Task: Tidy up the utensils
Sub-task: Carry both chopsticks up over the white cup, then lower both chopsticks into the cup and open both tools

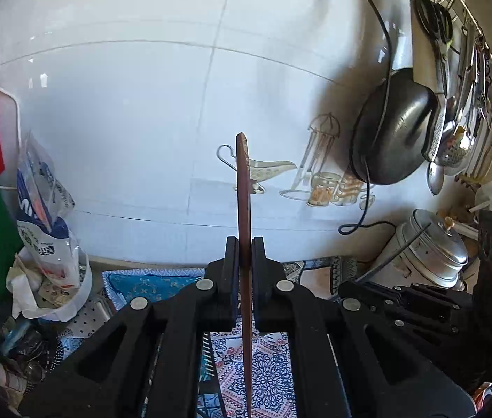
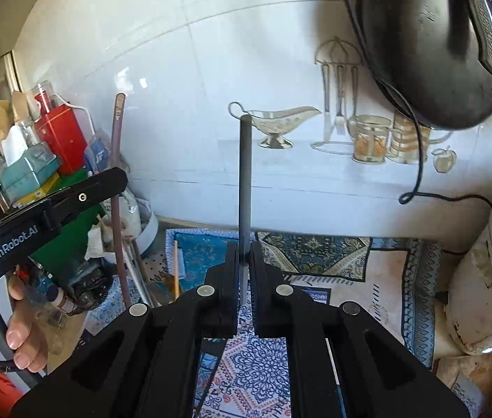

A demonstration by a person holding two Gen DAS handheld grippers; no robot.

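Two utensils are in hand, one per gripper, and each sticks straight out past the fingertips with its long axis running along the fingers. The left gripper (image 1: 244,254) is clenched on a flat brown wooden utensil (image 1: 243,188), seen edge-on as a thin blade; its free end points up at the white tiled wall (image 1: 134,111), and its other end runs back under the fingers toward the camera. The right gripper (image 2: 244,256) is clamped tight on a slim dark grey rod-like utensil (image 2: 245,174), also upright against the wall. The hanging rail of utensils (image 1: 468,80) lies up and to the right of the left gripper, beside a black wok (image 1: 395,129) hung on the wall; by its own view the right gripper seems to be the nearer to that wok. If the rail is the goal, both utensils would have to travel rightward and upward. Below the fingers a patterned cloth (image 2: 315,254) covers the bench, with a metal steamer pot (image 1: 434,247) toward its right end and a clutter of bags and boxes (image 1: 47,209) at its left end. A person's hand (image 2: 24,334) grips the left gripper's handle.
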